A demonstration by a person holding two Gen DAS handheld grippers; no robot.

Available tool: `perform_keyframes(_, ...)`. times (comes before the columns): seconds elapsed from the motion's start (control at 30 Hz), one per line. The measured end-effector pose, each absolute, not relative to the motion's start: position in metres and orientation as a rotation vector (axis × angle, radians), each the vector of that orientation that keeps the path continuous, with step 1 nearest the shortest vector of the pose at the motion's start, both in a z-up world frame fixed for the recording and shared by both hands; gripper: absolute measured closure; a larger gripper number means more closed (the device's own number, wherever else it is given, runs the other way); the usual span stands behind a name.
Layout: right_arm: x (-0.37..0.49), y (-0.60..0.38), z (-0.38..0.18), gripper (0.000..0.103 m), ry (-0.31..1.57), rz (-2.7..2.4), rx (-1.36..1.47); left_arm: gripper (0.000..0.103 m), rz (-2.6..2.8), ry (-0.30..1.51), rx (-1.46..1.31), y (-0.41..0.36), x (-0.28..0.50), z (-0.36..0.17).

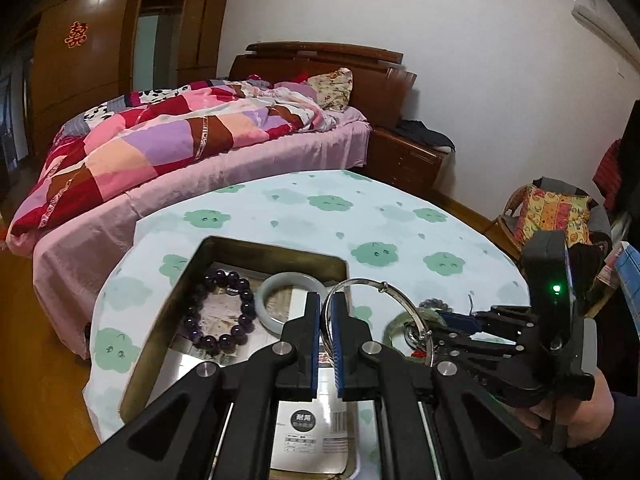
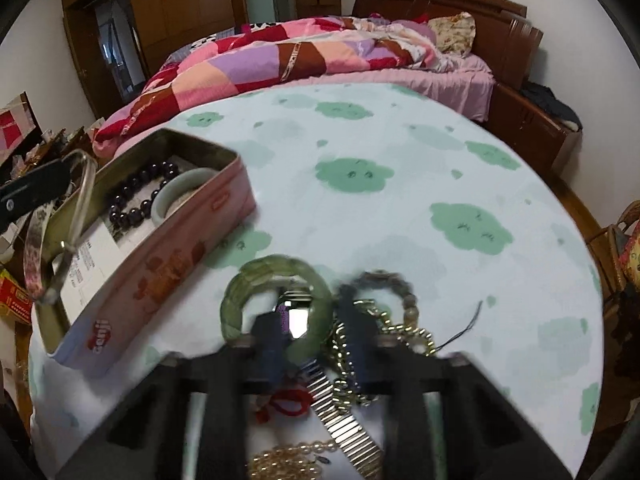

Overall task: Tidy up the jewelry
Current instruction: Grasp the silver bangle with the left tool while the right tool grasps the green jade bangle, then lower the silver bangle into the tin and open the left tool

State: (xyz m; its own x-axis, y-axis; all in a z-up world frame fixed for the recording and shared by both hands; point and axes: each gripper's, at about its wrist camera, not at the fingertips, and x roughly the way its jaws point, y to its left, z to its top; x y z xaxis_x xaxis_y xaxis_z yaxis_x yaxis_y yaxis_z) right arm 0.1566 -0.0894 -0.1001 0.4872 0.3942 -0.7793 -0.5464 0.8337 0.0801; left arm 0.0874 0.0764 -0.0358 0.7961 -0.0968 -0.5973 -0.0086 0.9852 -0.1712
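Note:
My left gripper (image 1: 329, 312) is shut on a thin silver bangle (image 1: 394, 296), held above the right edge of the open tin box (image 1: 188, 268); the bangle also shows in the right wrist view (image 2: 82, 200). The tin (image 2: 168, 248) holds a dark purple bead bracelet (image 1: 220, 308) and a pale jade bangle (image 1: 280, 296). My right gripper (image 2: 314, 332) is open over a jewelry pile on the table, its fingers astride the rim of a green jade bangle (image 2: 256, 280). A grey bead bracelet (image 2: 394, 284), gold chains (image 2: 352, 360), a metal watch band (image 2: 344, 420), pearls (image 2: 288, 460) and a red cord (image 2: 286, 404) lie there.
The round table (image 2: 400, 152) has a light cloth with green cloud prints. A bed with a patchwork quilt (image 1: 160, 136) stands behind it. A wicker chair with a cushion (image 1: 552, 212) is at the right. Clutter (image 2: 16, 296) lies beyond the table's left edge.

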Motion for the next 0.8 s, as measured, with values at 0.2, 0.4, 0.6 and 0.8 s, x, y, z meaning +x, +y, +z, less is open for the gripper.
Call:
perform_keyframes(0.2, 0.150, -0.099, -0.092, 0.091, 0.841, 0.585, -0.119, 0.099, -0.018, 0.648, -0.200, 0.092, 0.081, -0.039)
perform_keyframes(0.4, 0.146, -0.102, -0.075, 0.092, 0.791, 0.596, -0.089, 0.099, 0.015, 0.647, -0.215, 0.104, 0.079, -0.041)
perform_keyframes(0.6, 0.143, -0.093, -0.057, 0.092, 0.750, 0.634, -0.081, 0.099, 0.054, 0.649, -0.208, 0.115, 0.080, -0.040)
perform_keyframes(0.8, 0.146, -0.071, -0.047, 0.092, 0.744, 0.697, -0.080, 0.099, 0.098, 0.664, -0.185, 0.126, 0.089, -0.041)
